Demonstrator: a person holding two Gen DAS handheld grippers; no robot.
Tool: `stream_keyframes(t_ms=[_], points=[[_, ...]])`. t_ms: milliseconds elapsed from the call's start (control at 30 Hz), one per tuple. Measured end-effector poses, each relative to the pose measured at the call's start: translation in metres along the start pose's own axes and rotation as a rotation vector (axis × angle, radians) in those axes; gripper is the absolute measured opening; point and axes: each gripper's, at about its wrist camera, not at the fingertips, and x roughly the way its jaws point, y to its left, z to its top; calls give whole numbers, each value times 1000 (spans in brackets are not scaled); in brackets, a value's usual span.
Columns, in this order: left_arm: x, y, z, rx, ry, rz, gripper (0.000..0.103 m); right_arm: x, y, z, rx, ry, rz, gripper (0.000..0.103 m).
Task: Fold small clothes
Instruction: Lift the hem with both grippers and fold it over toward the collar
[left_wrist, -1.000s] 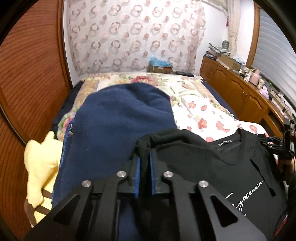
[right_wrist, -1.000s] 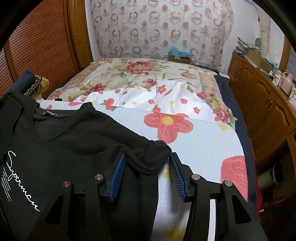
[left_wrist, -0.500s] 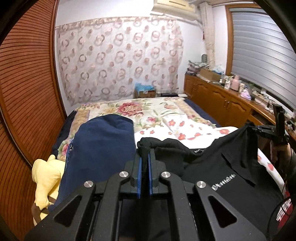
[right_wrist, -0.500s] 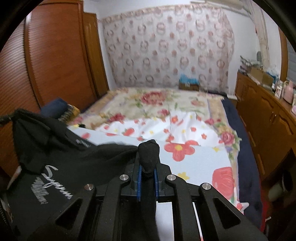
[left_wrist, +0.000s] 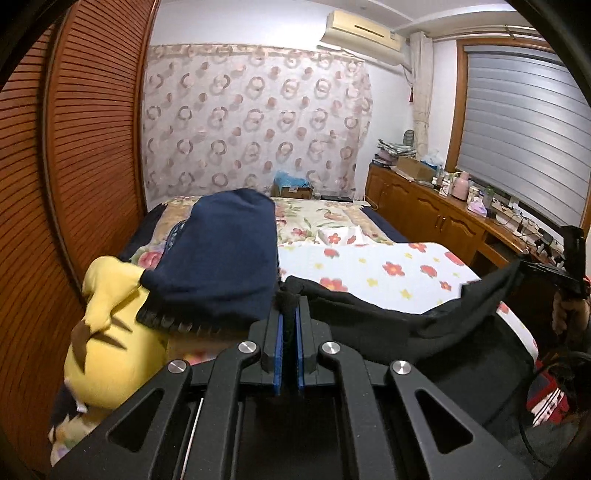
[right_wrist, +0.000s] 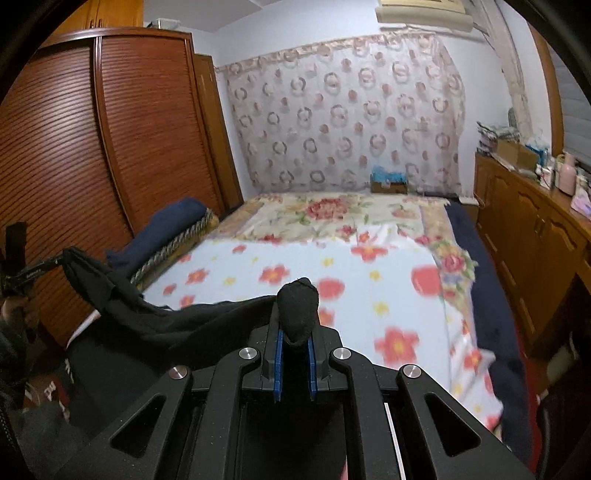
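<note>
A black T-shirt (left_wrist: 402, 325) hangs stretched between my two grippers, lifted off the bed. My left gripper (left_wrist: 289, 314) is shut on one shoulder corner of it. My right gripper (right_wrist: 295, 328) is shut on the other corner, a bunch of black cloth (right_wrist: 298, 306) sticking up between the blue pads. In the right wrist view the shirt (right_wrist: 155, 321) sags to the left toward the other gripper (right_wrist: 33, 271). In the left wrist view the right gripper (left_wrist: 554, 273) shows at the far right edge.
The bed has a white sheet with red flowers (left_wrist: 384, 266) and a floral quilt (right_wrist: 325, 214) behind. A navy blanket (left_wrist: 221, 254) and a yellow plush toy (left_wrist: 107, 332) lie at the left. A wooden wardrobe (right_wrist: 110, 147) stands left, wooden cabinets (left_wrist: 436, 218) right.
Both grippers have risen and pulled back toward the foot of the bed, lifting the black shirt off the sheet. The right gripper closed on its corner a second ago.
</note>
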Motion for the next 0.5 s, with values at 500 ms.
stream_keyframes(t_ms=[500], points=[[0,-2,-69,30,181,33,16,-42,27,-37,-31,252,-44,18]])
